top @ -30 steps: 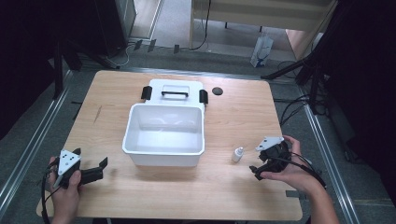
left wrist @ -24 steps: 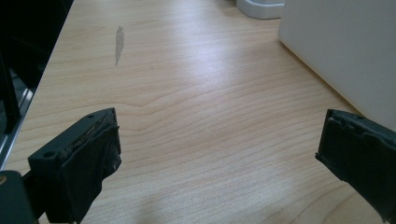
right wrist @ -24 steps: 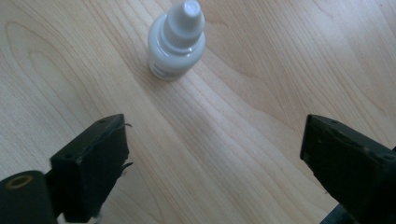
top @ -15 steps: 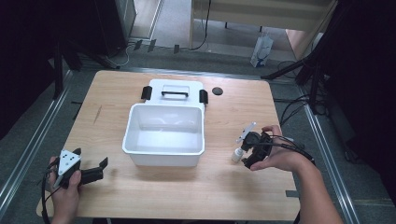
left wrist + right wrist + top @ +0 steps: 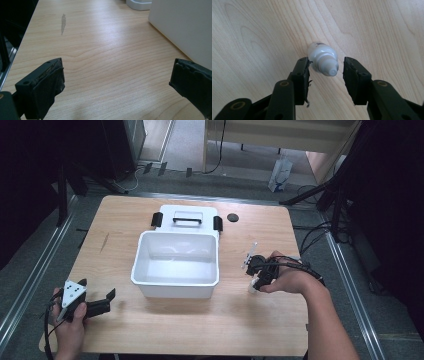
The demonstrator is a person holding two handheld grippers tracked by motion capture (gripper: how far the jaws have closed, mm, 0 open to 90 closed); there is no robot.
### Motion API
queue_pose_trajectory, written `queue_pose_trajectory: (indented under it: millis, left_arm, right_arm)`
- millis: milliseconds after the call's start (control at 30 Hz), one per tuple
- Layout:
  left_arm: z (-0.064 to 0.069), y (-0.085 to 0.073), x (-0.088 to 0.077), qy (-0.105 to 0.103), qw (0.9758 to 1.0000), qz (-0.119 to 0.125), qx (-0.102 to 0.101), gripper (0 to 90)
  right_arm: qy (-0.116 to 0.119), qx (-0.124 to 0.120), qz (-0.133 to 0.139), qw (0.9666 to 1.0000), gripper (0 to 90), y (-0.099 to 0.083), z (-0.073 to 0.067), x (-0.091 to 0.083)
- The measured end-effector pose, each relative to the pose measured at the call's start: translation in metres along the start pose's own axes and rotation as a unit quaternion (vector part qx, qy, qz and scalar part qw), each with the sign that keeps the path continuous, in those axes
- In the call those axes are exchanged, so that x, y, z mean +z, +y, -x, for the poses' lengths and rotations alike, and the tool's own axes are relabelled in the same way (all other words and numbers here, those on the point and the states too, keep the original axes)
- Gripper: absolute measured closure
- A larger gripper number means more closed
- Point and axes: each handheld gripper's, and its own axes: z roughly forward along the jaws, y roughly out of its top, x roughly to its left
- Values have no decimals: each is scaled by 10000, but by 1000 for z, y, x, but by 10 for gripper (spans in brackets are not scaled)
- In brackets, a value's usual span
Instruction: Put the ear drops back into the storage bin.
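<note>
The right claw (image 5: 325, 67) has dropped over the small white bottle (image 5: 323, 58), jaws parted around it, likely about to grasp; left claw (image 5: 117, 82) rests released.

Small white bottle (image 5: 323, 60) with a ribbed white screw cap and nozzle tip stands upright on the desk (image 5: 150, 330), just right of the white bin (image 5: 176, 265), near its front right corner. Faint dark print on its body, too small to read. The bin is open-topped and empty, sitting mid-desk. Its white lid (image 5: 187, 217), with a black handle and black side clips, lies flat touching the bin's far side.
</note>
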Motion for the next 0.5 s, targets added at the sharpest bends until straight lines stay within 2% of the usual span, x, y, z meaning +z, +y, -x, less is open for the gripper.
queue_pose_trajectory:
  millis: [167, 300, 500]
  left_arm:
    - [0, 0, 0, 2, 10000, 1, 0, 0]
    - [0, 0, 0, -1, 10000, 2, -10, 0]
    - [0, 0, 0, 0, 10000, 3, -4, 0]
  right_arm:
    - [145, 59, -84, 9998, 662, 4, 2, 4]
    - [223, 49, -83, 9997, 665, 6, 4, 5]
    - [306, -15, 138, 9994, 720, 7, 6, 2]
